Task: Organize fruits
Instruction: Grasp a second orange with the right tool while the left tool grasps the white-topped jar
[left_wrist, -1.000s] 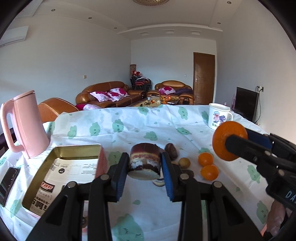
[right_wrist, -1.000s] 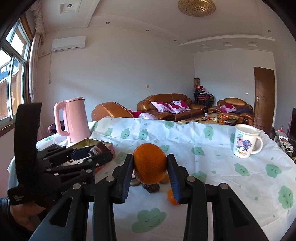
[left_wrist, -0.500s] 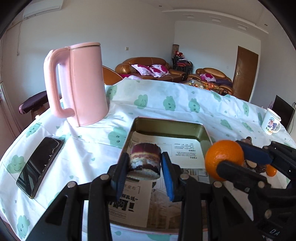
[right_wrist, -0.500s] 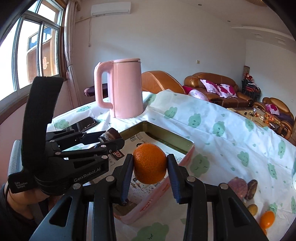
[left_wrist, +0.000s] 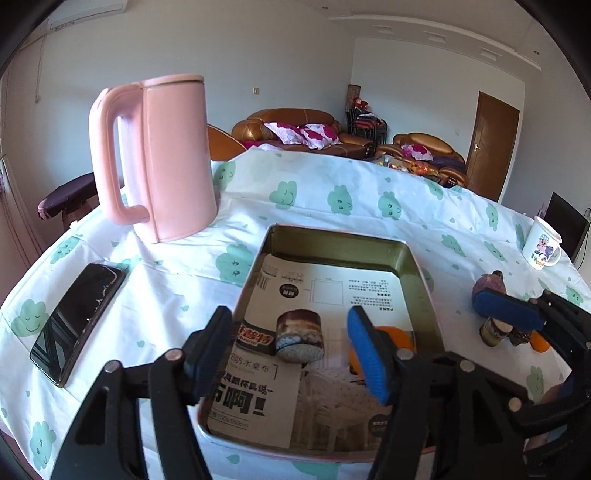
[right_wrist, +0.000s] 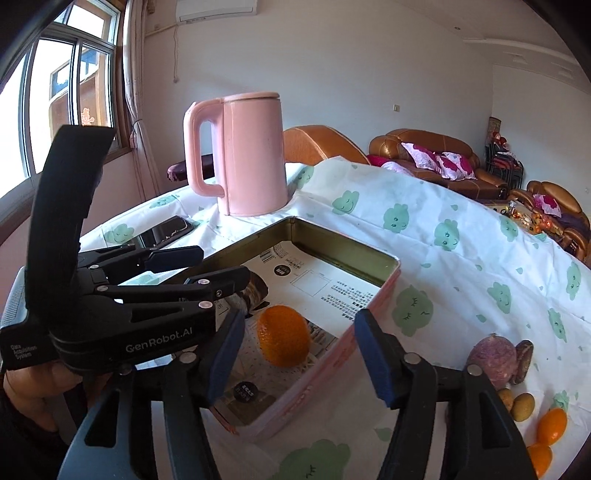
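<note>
A shallow metal tray lined with printed paper sits on the cloud-print tablecloth; it also shows in the right wrist view. A brown-and-white round fruit piece lies in the tray between the fingers of my open left gripper. An orange lies in the tray beside it, between the fingers of my open right gripper; in the left wrist view the orange is partly hidden by a finger. Neither gripper touches its fruit.
A pink kettle stands behind the tray to the left. A black phone lies at the left. More fruit and small oranges lie right of the tray. A white mug stands at the far right.
Both grippers came down over the tray and opened. The brown-and-white fruit piece and the orange were let go and now lie on the paper in the tray.
</note>
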